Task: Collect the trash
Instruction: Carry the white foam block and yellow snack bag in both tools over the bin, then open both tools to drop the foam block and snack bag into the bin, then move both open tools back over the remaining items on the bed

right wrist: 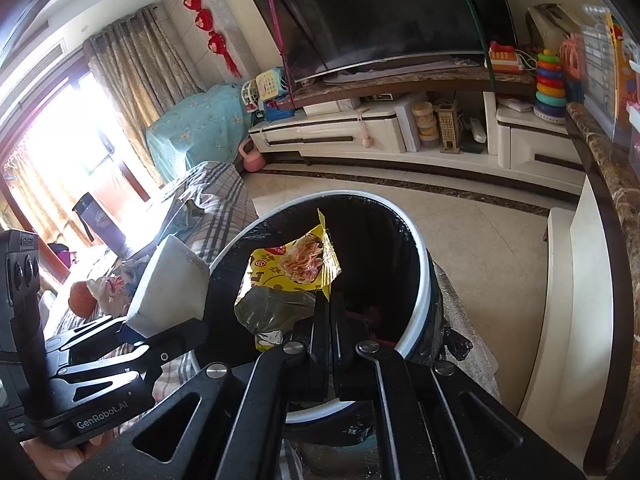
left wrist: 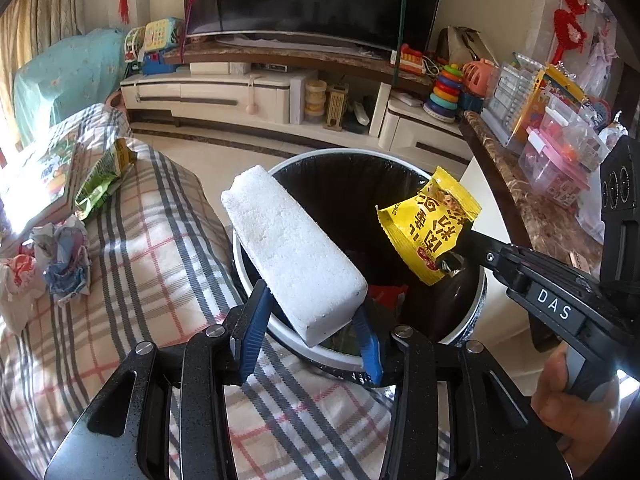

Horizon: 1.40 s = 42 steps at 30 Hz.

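Black plastic lines the round bin (left wrist: 452, 332), whose white rim sits on the tiled floor right against the plaid-covered sofa (left wrist: 152, 264), close enough that trash can be carried from the cushions to its mouth in one short reach. Some rubbish, red among it, already lies at the bottom.

Next in size is the white foam block (left wrist: 292, 252). The left gripper (left wrist: 308, 336) clamps it by its near end between blue pads, so most of the block sticks out forward and upward over the bin's opening; held that way, I judge it would drop straight inside once the jaws part.

Smaller is the yellow snack bag (left wrist: 430, 224), empty and crumpled. The right gripper (right wrist: 330, 312) pinches its lower edge with the jaws almost fully together, which suits something so thin, and the bag hangs over the far side of the same opening. Both pieces are therefore poised above the bin but not yet let go, and releasing them looks like the step in hand.

More trash waits on the sofa: a green snack bag (left wrist: 104, 176) beside a flat printed packet in the sun, and, nearer the bin, a heap of crumpled paper (left wrist: 60, 256). These would need another trip.
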Motion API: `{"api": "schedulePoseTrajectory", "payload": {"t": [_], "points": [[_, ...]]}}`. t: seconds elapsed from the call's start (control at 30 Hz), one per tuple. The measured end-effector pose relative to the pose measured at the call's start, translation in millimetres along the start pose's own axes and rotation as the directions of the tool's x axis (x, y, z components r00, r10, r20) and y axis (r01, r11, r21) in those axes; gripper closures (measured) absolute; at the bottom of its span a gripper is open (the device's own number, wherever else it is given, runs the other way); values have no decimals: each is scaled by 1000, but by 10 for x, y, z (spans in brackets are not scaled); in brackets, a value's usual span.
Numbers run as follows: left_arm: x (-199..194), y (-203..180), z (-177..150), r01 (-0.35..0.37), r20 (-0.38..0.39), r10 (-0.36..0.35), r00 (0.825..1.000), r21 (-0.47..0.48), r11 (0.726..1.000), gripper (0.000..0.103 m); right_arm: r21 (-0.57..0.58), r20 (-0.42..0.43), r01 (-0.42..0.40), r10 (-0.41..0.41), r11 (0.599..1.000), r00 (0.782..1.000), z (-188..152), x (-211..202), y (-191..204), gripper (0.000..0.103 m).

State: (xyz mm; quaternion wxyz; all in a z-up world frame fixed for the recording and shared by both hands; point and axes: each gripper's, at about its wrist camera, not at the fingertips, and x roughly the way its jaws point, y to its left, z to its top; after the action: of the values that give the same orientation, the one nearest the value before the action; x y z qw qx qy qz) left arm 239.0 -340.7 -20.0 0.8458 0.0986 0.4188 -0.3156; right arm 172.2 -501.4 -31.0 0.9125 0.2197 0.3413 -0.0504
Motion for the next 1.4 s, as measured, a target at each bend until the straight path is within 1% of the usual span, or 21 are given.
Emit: {"api": "schedulePoseTrajectory", "payload": {"t": [0.1,0.13,0.2,0.23,0.27,0.37,0.4,0.5,0.57,0.63,0.73,0.8,1.0,1.23,1.4], "points": [[18,-1,14,5,-8,-5,1000,-6,1000,60,19,-8,-1,1,1000,1000,18,25,-48,96],[15,-3,13,6,-9,-6,1000,-5,1000,58,24,-11,-2,2,1000,1000,19,28,-60,96],[5,0,5,2,-5,-2,1000,-4,1000,49,34,-12,-6,6,999,1000,17,20,-74,93],[-5,7,-2,1,-1,-1,1000,-4,1000,42,36,-11,-8,8,999,1000,12,11,-71,88],[-15,16,-11,0,2,0,1000,-6,1000,38,36,-8,-10,10,999,1000,0,-2,-59,84],[-58,65,-54,4,10,-4,1000,-16,1000,37,33,2,-14,14,999,1000,-9,-32,-35,68],[-70,85,-68,5,10,-5,1000,-19,1000,37,33,6,-16,16,999,1000,-11,-51,-21,66],[-135,171,-153,-9,15,9,1000,-32,999,34,33,20,-30,29,999,999,-16,-106,30,54],[-189,253,-226,-17,18,18,1000,-56,998,32,31,34,-42,41,999,999,-35,-151,93,32],[-249,346,-312,-21,20,23,1000,-83,996,32,29,48,-59,57,998,997,-68,-186,157,23],[-380,519,-472,-27,37,32,999,-127,992,32,28,62,-91,89,995,994,-131,-226,271,20],[-463,619,-561,-22,51,30,998,-145,989,32,29,68,-111,109,993,992,-176,-242,346,17],[-726,1014,-811,-71,70,86,994,-196,978,31,-1,73,-160,159,987,985,-312,-217,641,14],[-986,1499,-1093,-126,77,154,985,-289,949,29,-44,19,-207,208,977,978,-449,-24,1030,13],[-1077,1858,-1263,-159,62,194,979,-358,920,29,-73,-22,-228,227,971,974,-546,128,1321,12]]}}
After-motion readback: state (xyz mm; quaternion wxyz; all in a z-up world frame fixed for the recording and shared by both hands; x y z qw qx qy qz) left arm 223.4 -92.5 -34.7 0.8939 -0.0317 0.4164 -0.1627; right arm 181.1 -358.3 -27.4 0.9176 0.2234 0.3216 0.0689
